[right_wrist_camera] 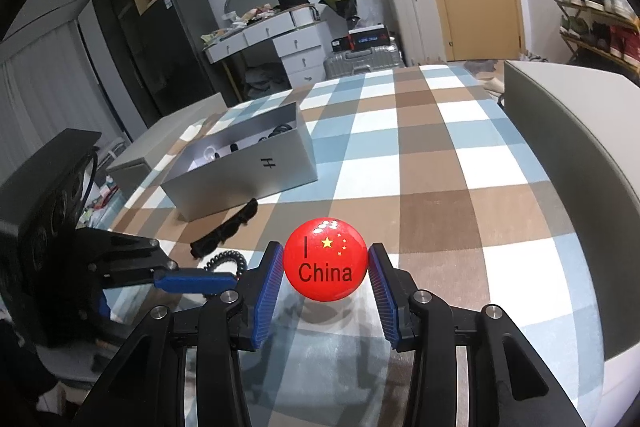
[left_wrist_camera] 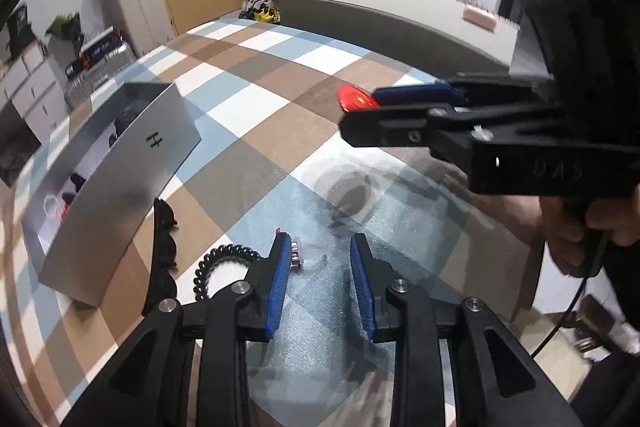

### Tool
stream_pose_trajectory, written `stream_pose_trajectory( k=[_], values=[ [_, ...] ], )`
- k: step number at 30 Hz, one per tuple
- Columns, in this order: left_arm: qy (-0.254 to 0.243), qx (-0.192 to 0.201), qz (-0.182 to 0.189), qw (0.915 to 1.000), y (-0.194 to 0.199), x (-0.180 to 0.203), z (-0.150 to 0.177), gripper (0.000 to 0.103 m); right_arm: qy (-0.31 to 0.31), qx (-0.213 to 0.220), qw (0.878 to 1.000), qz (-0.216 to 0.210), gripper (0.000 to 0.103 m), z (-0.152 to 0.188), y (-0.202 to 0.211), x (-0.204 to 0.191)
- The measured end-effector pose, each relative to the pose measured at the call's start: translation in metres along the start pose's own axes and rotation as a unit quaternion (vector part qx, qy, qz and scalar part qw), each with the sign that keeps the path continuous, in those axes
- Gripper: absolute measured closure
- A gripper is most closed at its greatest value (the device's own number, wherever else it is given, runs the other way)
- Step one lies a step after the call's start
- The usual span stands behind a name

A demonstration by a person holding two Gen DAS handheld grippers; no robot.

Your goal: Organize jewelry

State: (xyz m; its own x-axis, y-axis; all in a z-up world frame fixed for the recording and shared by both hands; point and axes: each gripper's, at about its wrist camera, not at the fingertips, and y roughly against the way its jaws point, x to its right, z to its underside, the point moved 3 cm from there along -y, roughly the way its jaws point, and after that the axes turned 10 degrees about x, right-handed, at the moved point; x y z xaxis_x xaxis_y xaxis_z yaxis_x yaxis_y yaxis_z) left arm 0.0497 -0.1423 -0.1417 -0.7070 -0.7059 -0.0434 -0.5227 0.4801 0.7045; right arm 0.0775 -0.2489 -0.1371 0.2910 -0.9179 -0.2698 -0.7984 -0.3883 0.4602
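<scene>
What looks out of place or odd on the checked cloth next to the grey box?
A black hair claw clip and a black coiled hair tie lie loose on the cloth, outside the open grey box. Nothing looks spilled or damaged.

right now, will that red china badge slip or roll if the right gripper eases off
Probably slips: the red badge looks glossy and domed, pinched only at its edges by the right gripper. Looks rigid, likely light. If it's a flat disc, it might wobble rather than roll far.

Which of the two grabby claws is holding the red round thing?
The right gripper holds it: the red badge reading "China" sits squeezed between its blue pads. The left gripper has nothing between its pads, just the checked cloth below.
</scene>
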Motion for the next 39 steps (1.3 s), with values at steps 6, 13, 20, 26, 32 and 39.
stream_pose_trajectory(
  k=[6, 13, 20, 26, 32, 39],
  values=[
    [0.001, -0.015, 0.014, 0.9998, -0.006, -0.003, 0.000, 0.097, -0.007, 0.005, 1.000, -0.008, 0.061, 0.001, 0.002, -0.001],
    [0.074, 0.007, 0.042, 0.9964, 0.002, -0.025, -0.005, 0.102, -0.010, 0.005, 1.000, -0.011, 0.061, 0.002, 0.005, -0.001],
    [0.071, 0.028, 0.036, 0.9965, 0.018, -0.027, -0.005, 0.102, -0.005, 0.005, 1.000, -0.015, 0.061, -0.003, 0.005, -0.006],
    [0.065, 0.029, 0.000, 0.9974, 0.011, -0.034, -0.003, 0.085, -0.002, -0.001, 1.000, -0.021, 0.061, -0.001, 0.001, -0.013],
    [0.060, 0.024, 0.037, 0.9972, -0.002, -0.030, -0.009, 0.067, -0.003, -0.005, 1.000, -0.024, 0.061, 0.002, 0.000, -0.013],
    [0.035, -0.015, 0.036, 0.9986, -0.020, -0.026, -0.004, 0.068, -0.012, -0.007, 1.000, -0.021, 0.061, 0.004, -0.001, -0.008]
  ],
)
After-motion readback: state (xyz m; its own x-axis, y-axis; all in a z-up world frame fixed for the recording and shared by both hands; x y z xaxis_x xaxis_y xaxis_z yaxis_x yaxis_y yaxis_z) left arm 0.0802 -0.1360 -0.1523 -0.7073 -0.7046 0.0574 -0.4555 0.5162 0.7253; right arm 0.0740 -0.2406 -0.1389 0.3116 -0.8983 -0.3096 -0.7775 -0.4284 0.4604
